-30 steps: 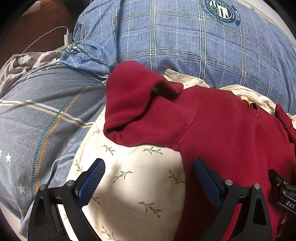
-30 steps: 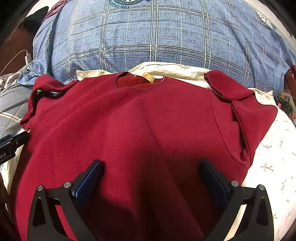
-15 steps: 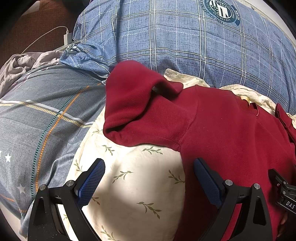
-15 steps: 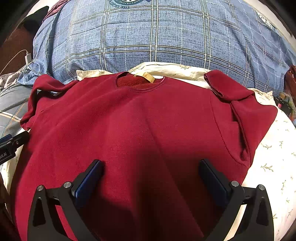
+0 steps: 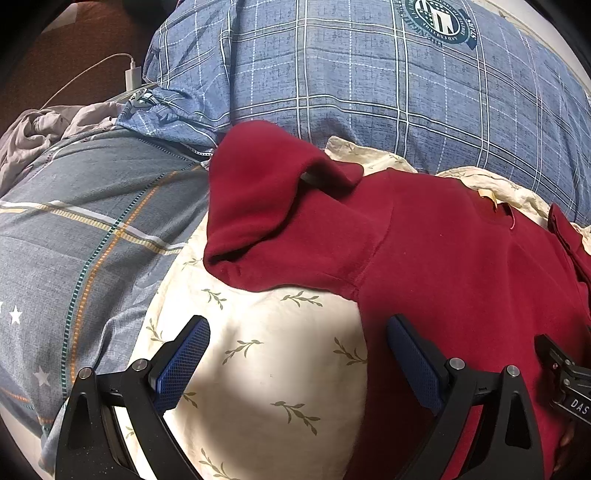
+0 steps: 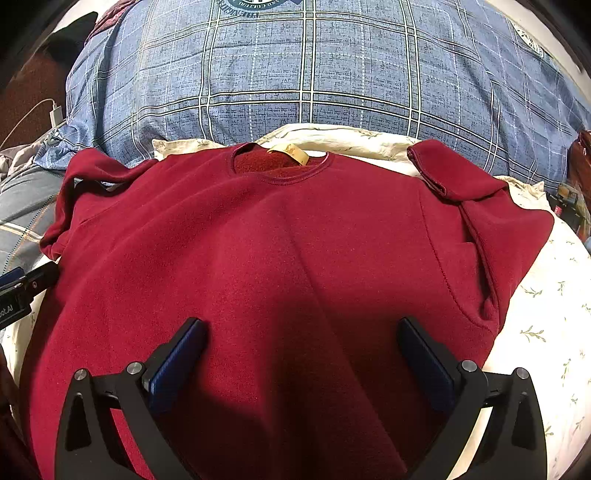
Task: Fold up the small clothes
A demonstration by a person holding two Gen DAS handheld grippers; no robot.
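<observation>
1. The left tongs [image 5: 297, 354] are wide apart and hold nothing. One blue pad is over the cream sheet [image 5: 266, 369], the other is at the left side edge of the red sweatshirt [image 5: 461, 266].
2. The right tongs [image 6: 301, 354] are also spread wide and empty. Both pads are over the lower front of the red sweatshirt [image 6: 295, 240]; if they touch the cloth, I cannot tell.
3. The red sweatshirt lies front side up on the cream sheet, with the round neck [image 6: 280, 168] turned away from the cameras and a tan label [image 6: 290, 151] visible inside it.
4. The left sleeve [image 5: 266, 206] is bent and bunched, and its upper part rests against the blue plaid cover [image 5: 332, 74]. The right sleeve [image 6: 476, 221] is folded back on itself, with the cuff [image 6: 428, 166] lying near the shoulder.
5. The cream sheet [image 6: 546, 314] has a small leaf print and shows on both sides of the garment and behind the neck.
6. Behind the garment rises the blue plaid cover [image 6: 314, 74], which carries a round emblem [image 5: 439, 18].
7. To the left lies a grey striped bedding [image 5: 74, 240] with small white stars, and further a crumpled pale cloth [image 5: 44, 125].
8. A white charger [image 5: 132, 74] with its cable lies at the far left.
</observation>
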